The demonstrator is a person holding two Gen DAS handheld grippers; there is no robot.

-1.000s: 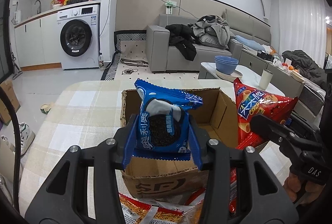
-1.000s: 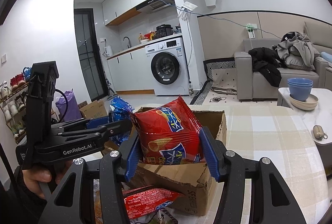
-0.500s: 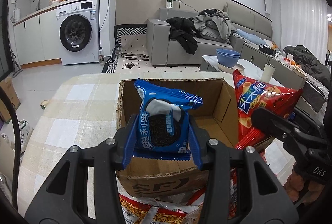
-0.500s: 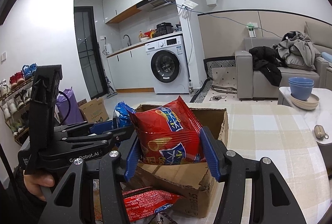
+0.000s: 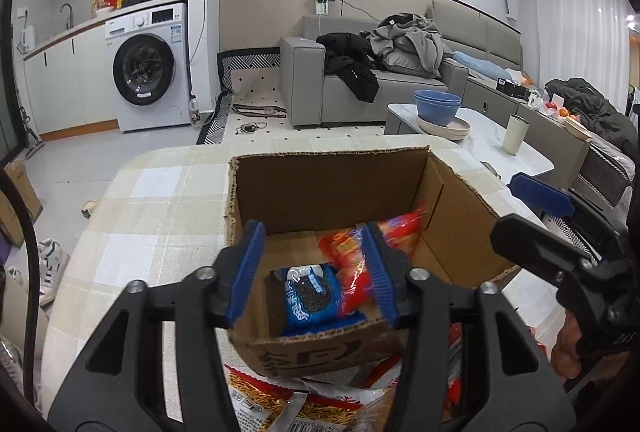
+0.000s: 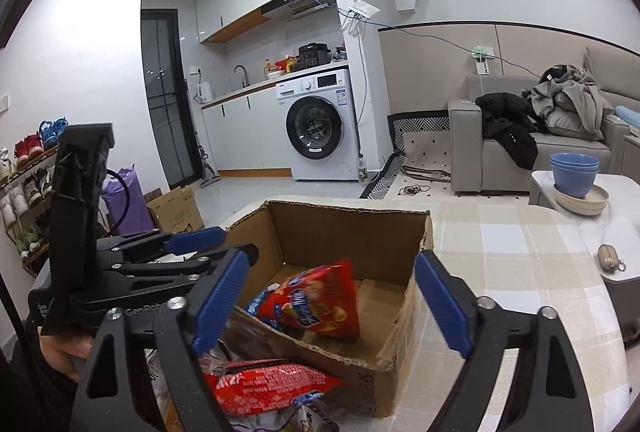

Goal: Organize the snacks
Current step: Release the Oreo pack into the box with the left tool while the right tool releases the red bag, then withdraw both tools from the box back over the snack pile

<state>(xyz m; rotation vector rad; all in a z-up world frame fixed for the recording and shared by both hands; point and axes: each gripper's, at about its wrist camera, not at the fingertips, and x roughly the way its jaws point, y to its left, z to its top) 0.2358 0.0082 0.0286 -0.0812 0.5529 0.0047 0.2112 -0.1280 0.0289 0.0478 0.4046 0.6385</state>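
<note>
Both grippers are hovering over the open cardboard box (image 5: 336,191) in the lower middle of each frame, on a checked tablecloth (image 5: 152,216).

The left gripper (image 5: 312,268) is standing partly open with nothing pressed between its blue pads; its jaws have just been opening. Seen through the gap, the blue cookie pack (image 5: 308,296) is lying on the box floor near the front wall, touching the red chip bag (image 5: 380,244) to its right.

The right gripper (image 6: 332,296) is spread wide, also empty, and its jaws have just been opening too. In the right wrist view the red chip bag (image 6: 316,300) is sitting tilted inside the box (slightly blurred), with a strip of the blue cookie pack (image 6: 260,302) showing at its lower left.

More snack packets are lying outside the box against its front wall: a red packet (image 6: 268,388) at the bottom of the right wrist view and an orange-patterned packet (image 5: 260,404) at the bottom of the left wrist view.

A hand (image 6: 60,348) is gripping the left gripper's handle at lower left.
</note>
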